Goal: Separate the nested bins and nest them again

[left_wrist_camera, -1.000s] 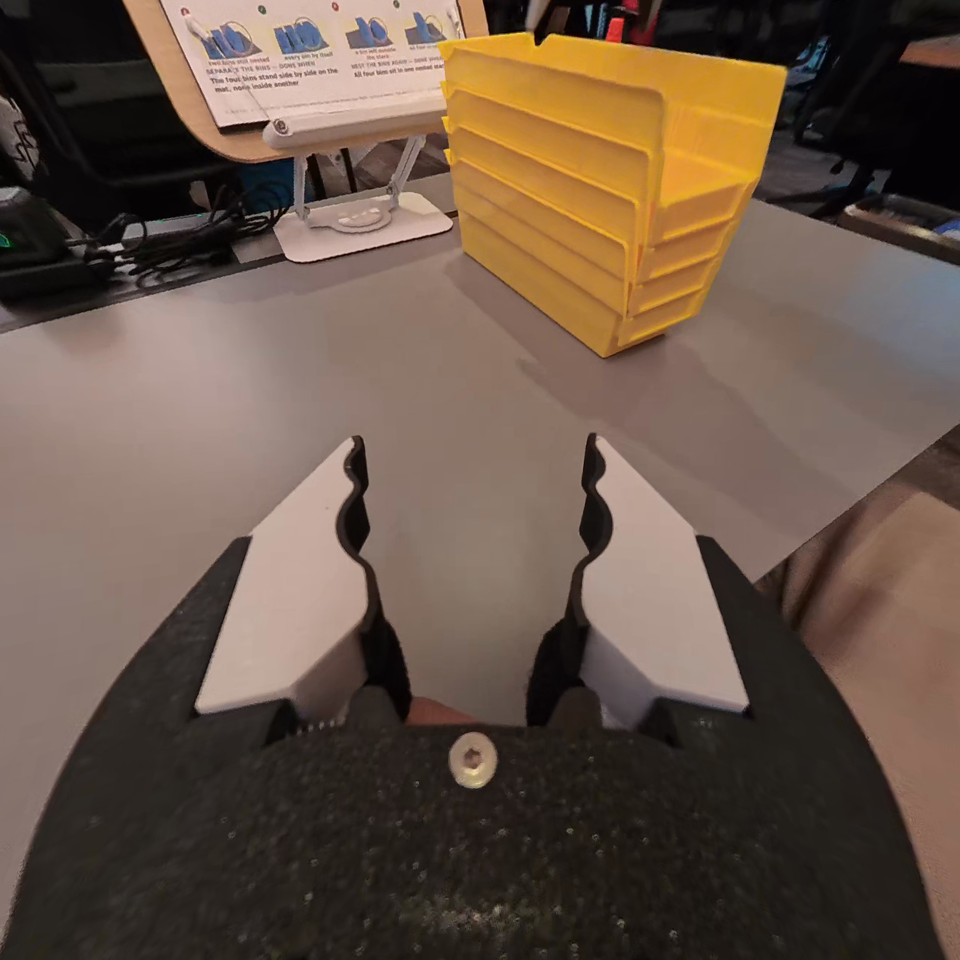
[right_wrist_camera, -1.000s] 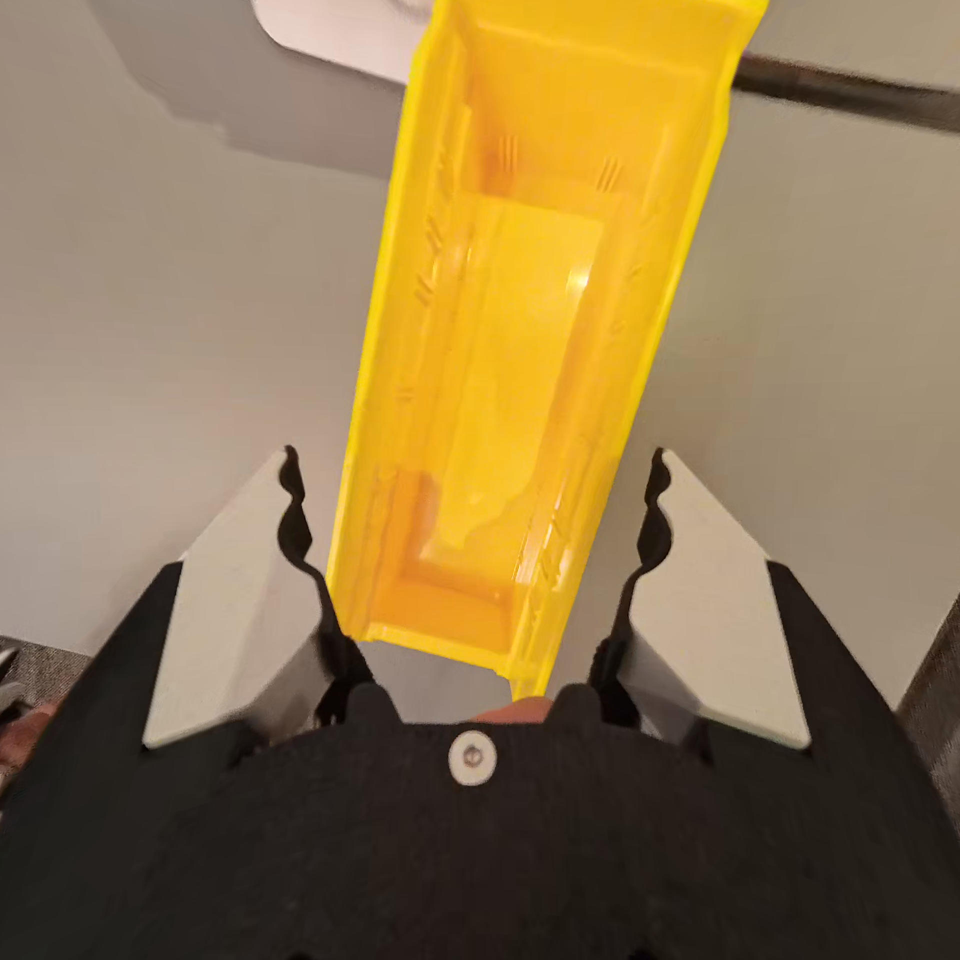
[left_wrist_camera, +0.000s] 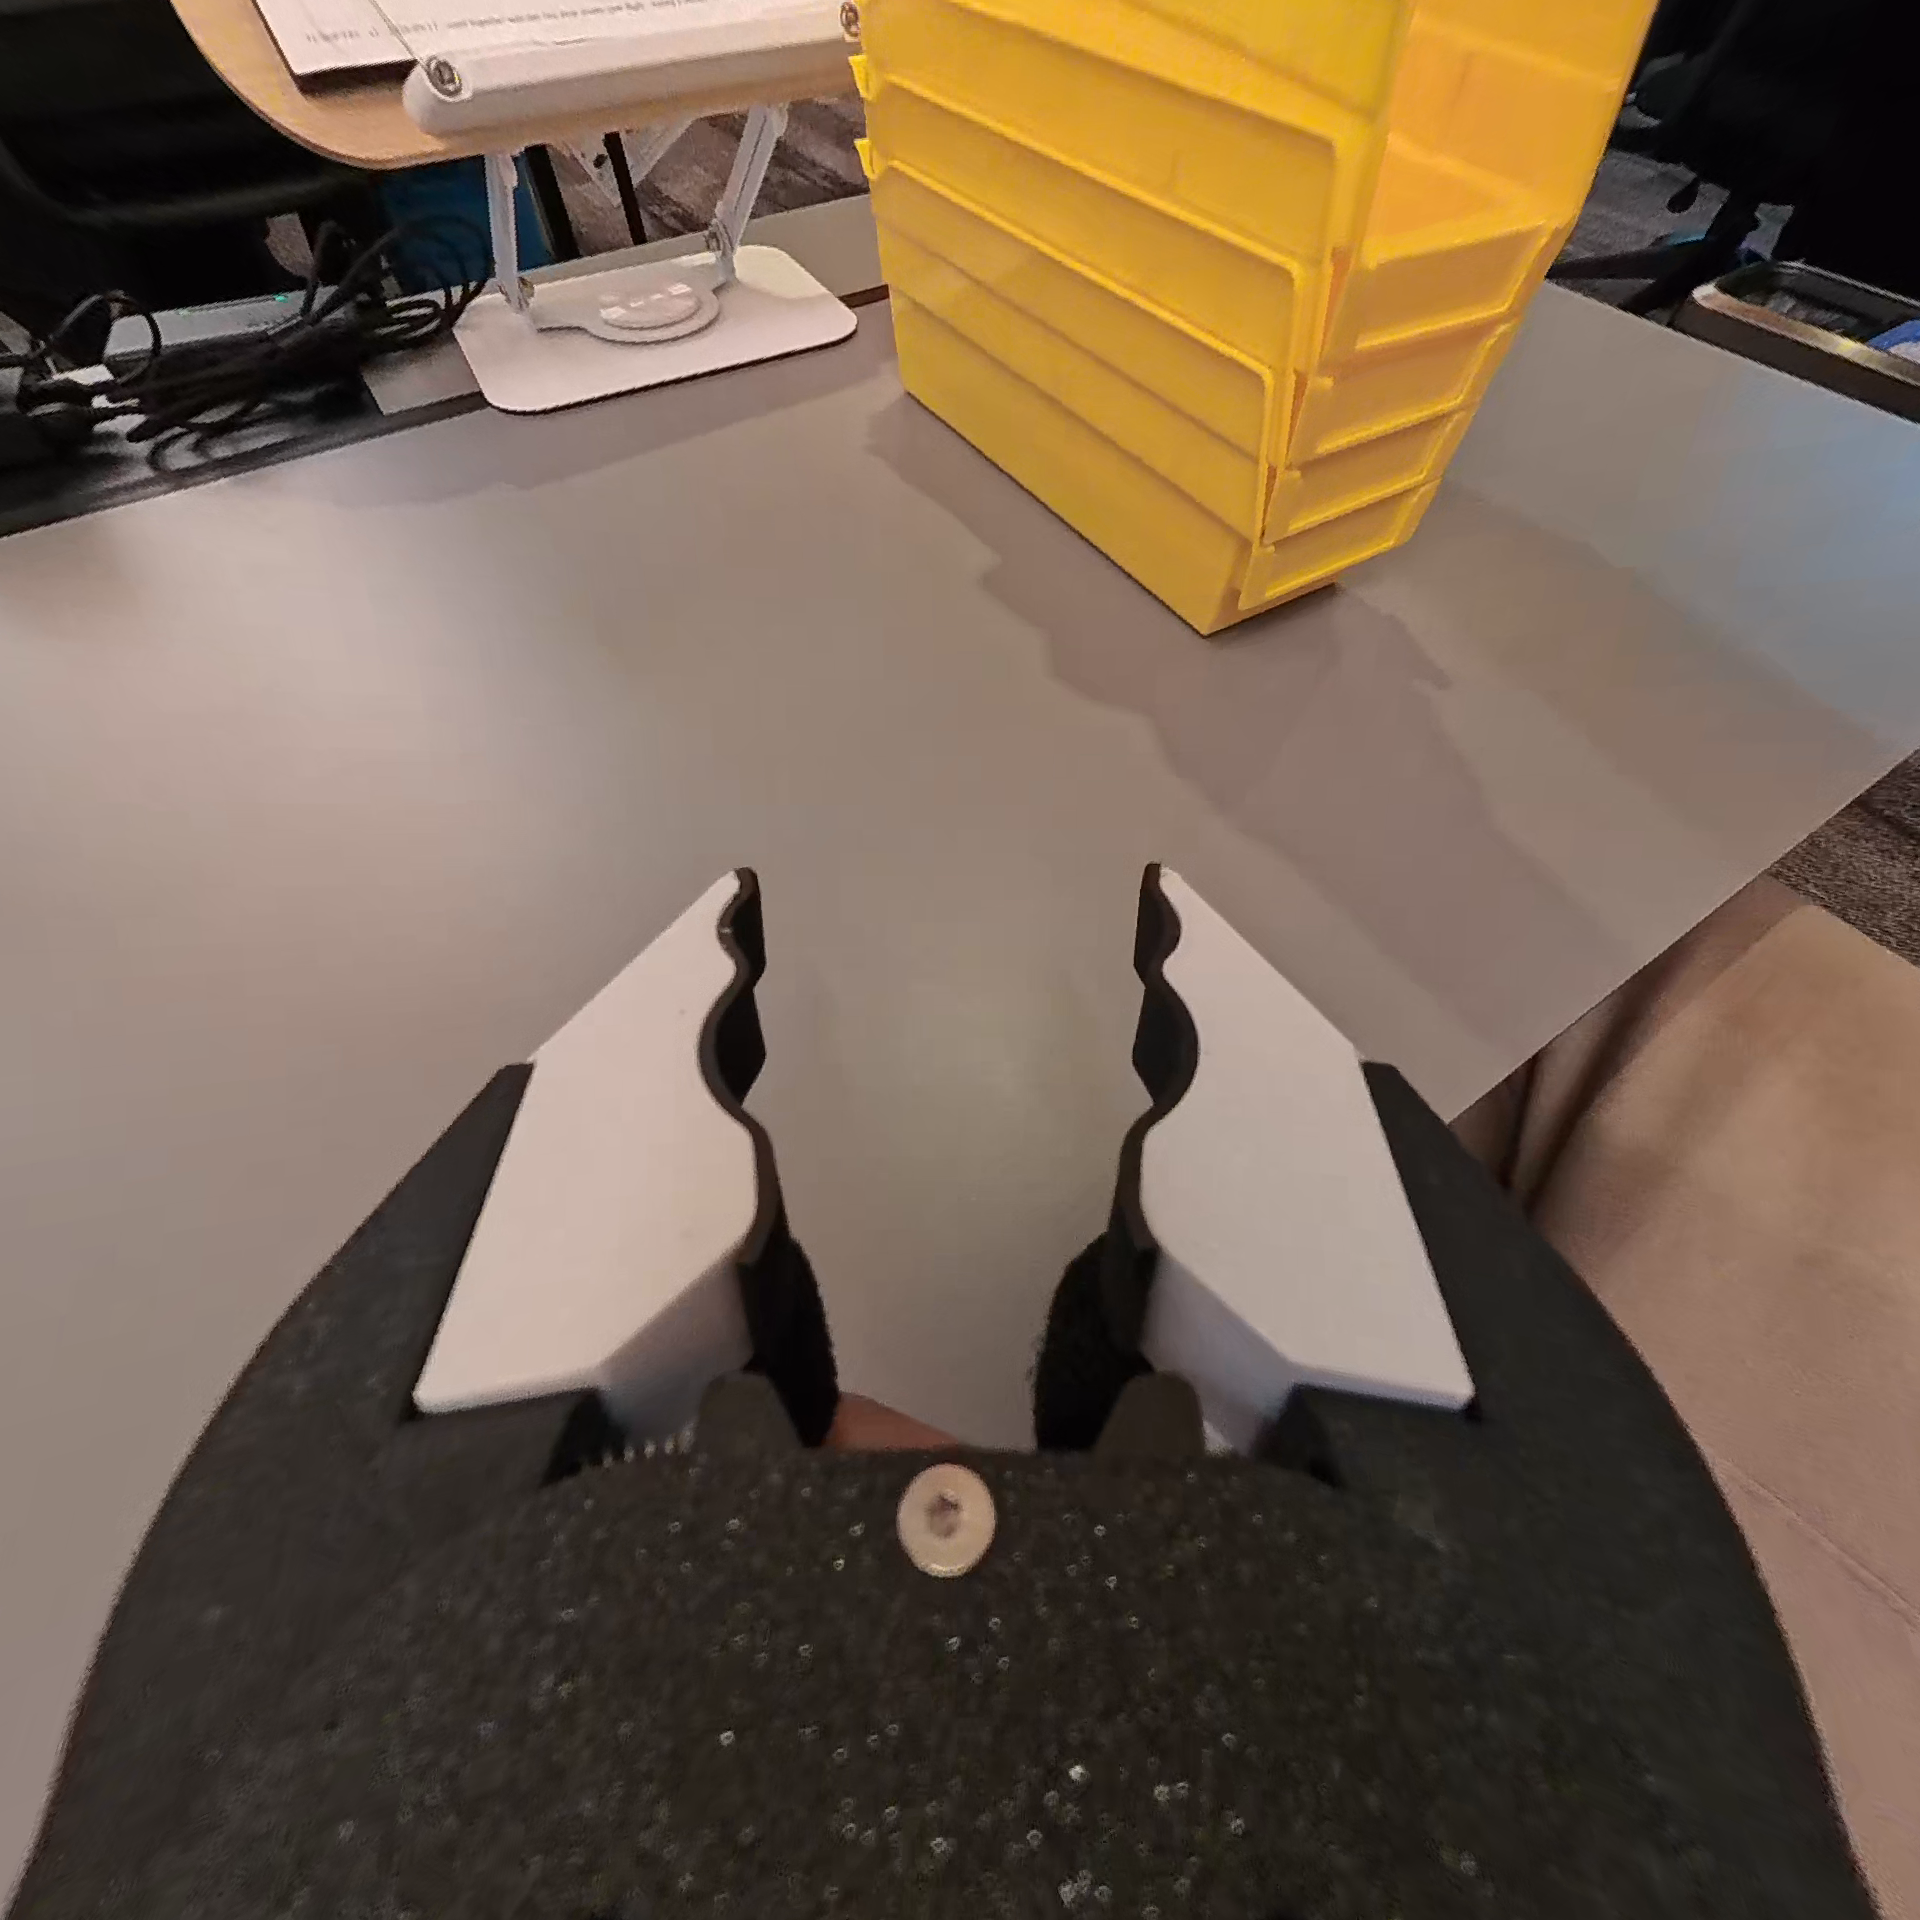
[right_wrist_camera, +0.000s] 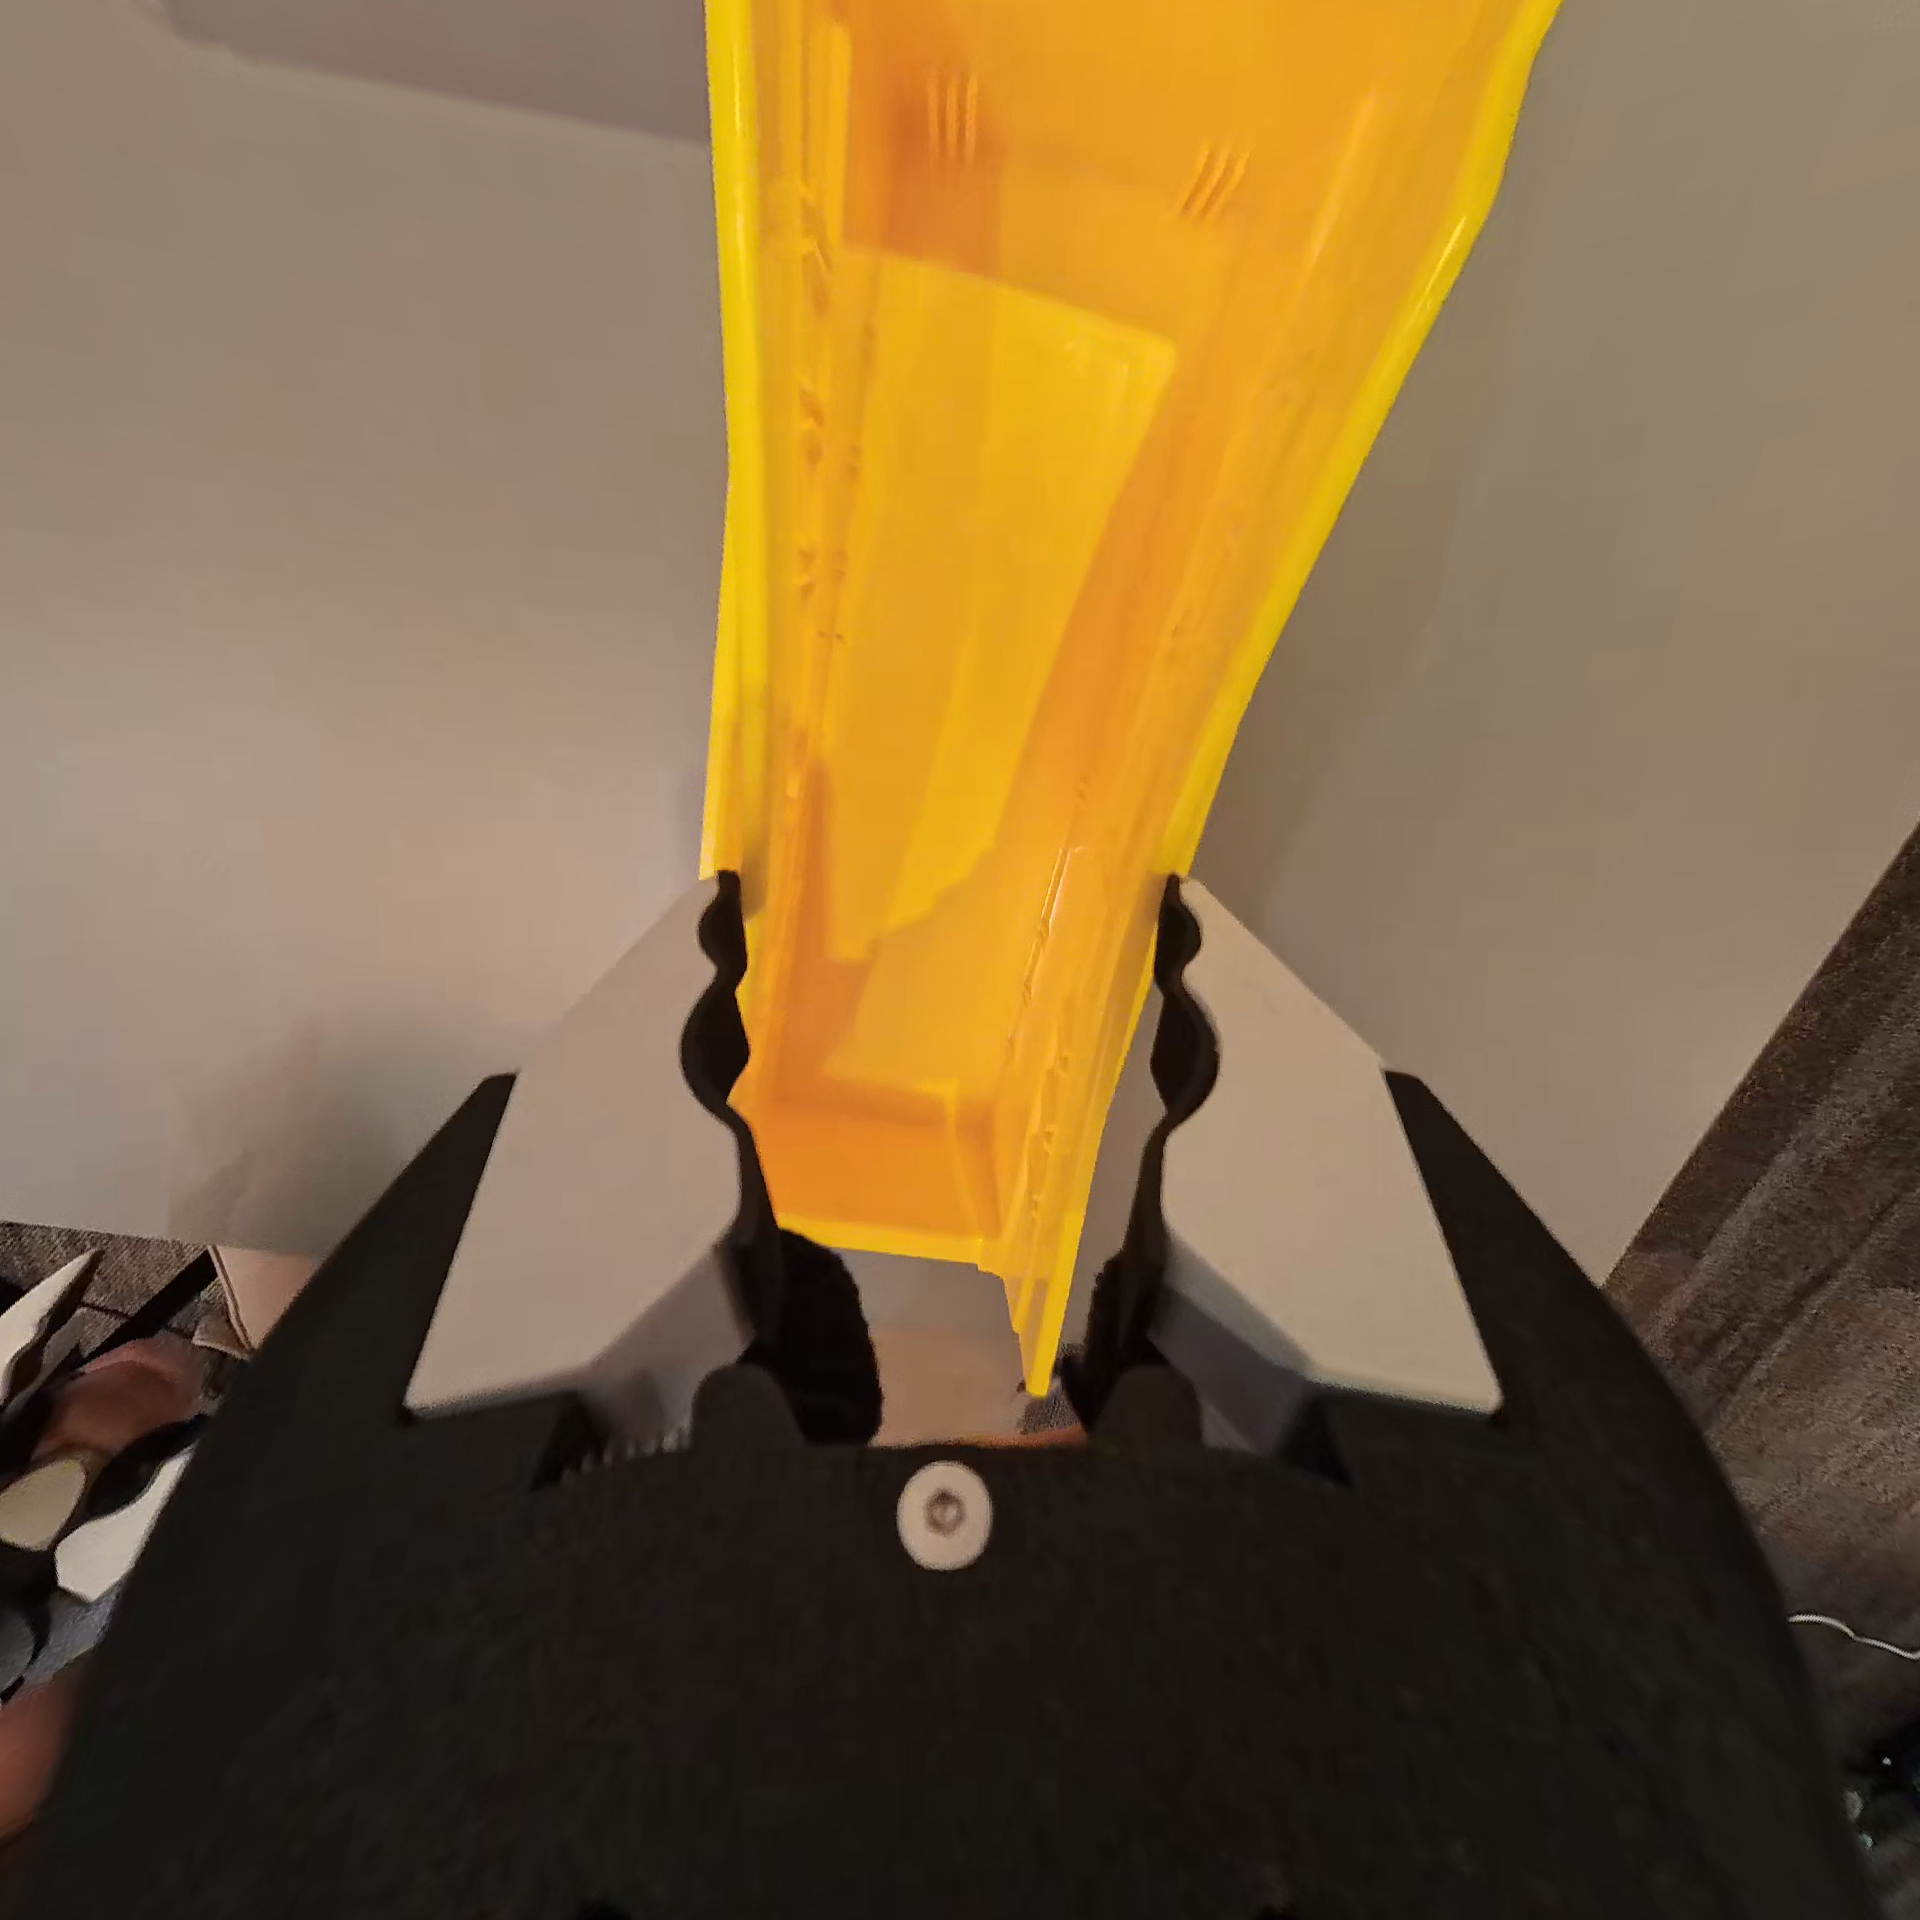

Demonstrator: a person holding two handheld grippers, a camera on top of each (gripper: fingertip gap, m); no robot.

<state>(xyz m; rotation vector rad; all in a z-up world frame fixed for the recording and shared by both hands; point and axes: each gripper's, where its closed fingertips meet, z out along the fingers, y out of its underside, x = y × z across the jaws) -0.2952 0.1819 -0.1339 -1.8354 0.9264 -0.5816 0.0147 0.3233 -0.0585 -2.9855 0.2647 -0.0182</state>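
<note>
Several nested yellow plastic bins (left_wrist_camera: 1195,312) are seen stacked at the far right of the grey desk (left_wrist_camera: 416,727) — the right tongs (right_wrist_camera: 945,883) are closed around the top bin's walls, while the left tongs (left_wrist_camera: 945,878) are held open, empty, near.

left gripper (left_wrist_camera: 945,883): speckled black body | pale grey fingers | silver screw

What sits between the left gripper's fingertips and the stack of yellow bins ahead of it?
Nothing but bare grey table. In the left wrist view, the left gripper stands open over the tabletop, and the stack of yellow bins sits farther ahead to its right.
</note>
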